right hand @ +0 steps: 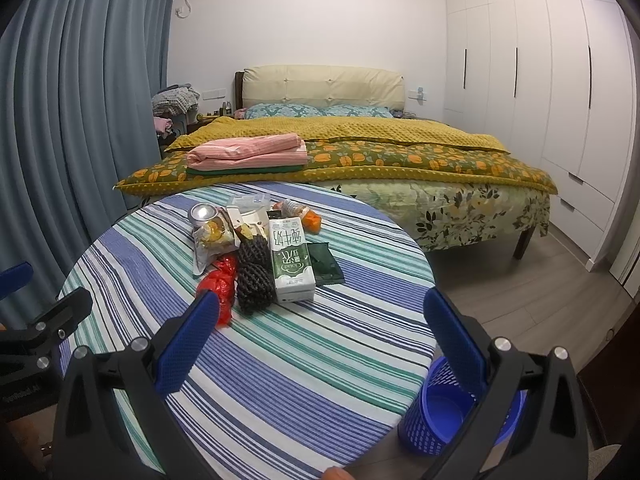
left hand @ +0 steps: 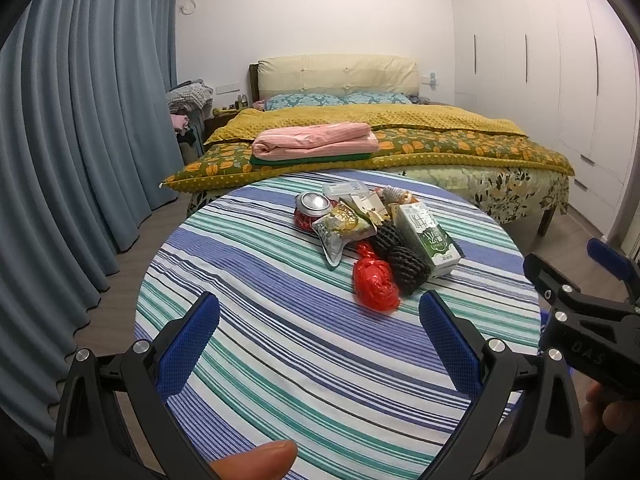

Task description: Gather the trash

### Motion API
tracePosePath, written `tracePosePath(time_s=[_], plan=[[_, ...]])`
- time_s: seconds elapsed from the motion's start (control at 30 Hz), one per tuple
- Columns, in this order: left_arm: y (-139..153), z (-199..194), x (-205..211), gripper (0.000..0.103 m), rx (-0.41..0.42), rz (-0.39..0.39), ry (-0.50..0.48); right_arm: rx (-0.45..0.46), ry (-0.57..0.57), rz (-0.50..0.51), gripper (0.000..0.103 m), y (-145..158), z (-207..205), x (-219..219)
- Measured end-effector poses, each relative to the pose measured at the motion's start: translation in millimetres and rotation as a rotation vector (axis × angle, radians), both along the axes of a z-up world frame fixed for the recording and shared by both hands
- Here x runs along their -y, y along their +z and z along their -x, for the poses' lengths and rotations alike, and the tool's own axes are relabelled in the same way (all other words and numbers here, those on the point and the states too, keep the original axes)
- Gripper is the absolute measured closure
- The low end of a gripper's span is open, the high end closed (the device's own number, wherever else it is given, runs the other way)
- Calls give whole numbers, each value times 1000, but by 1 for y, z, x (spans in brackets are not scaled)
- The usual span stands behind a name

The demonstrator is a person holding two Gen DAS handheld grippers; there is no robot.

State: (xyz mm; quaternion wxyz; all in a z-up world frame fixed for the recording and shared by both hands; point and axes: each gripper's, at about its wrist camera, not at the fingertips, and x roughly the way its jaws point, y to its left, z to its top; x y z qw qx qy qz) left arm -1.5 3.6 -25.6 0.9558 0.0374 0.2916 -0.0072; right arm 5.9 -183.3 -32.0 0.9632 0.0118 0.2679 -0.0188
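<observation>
Above the near edge of the round table, the left gripper hangs with its blue pads spread wide and nothing between them. The right gripper is level with it on the other side, its jaws just as wide and likewise holding nothing; from the left wrist view its black frame and blue tips show at the right edge.

Ahead of both, the trash sits in one tight heap on the striped tablecloth — well apart from either claw. Nearest lies a crumpled red plastic bag, touching two black foam fruit nets. Just beside these lies a green-and-white milk carton on its side. Behind them are a snack wrapper, a dented drink can and a clear plastic box.

Down on the floor by the table's right side stands a blue mesh wastebasket, partly hidden by the right gripper's finger. Beyond the table — a bed with a yellow blanket.
</observation>
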Motion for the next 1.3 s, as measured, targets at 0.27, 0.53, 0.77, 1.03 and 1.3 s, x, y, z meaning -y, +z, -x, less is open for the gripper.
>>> tracePosePath(time_s=[0.27,0.53,0.77,1.03,1.3], plan=[[-13,-19,-7,4,-107,3,-8,-12,-11,-14,5,-3,1,16],[-40,-39,-3,4,-194,16,-31,-55,-27,-33,5,-19,-7,34],[-55,-70,8,4,-240,76,-98,-106,-51,-63,5,-38,-17,52],[-67,-120,26,5,-278,115,-144,-164,-41,-110,5,-59,-28,59],[-89,-155,43,27,-319,65,-194,-194,-26,-116,5,-68,-33,61]])
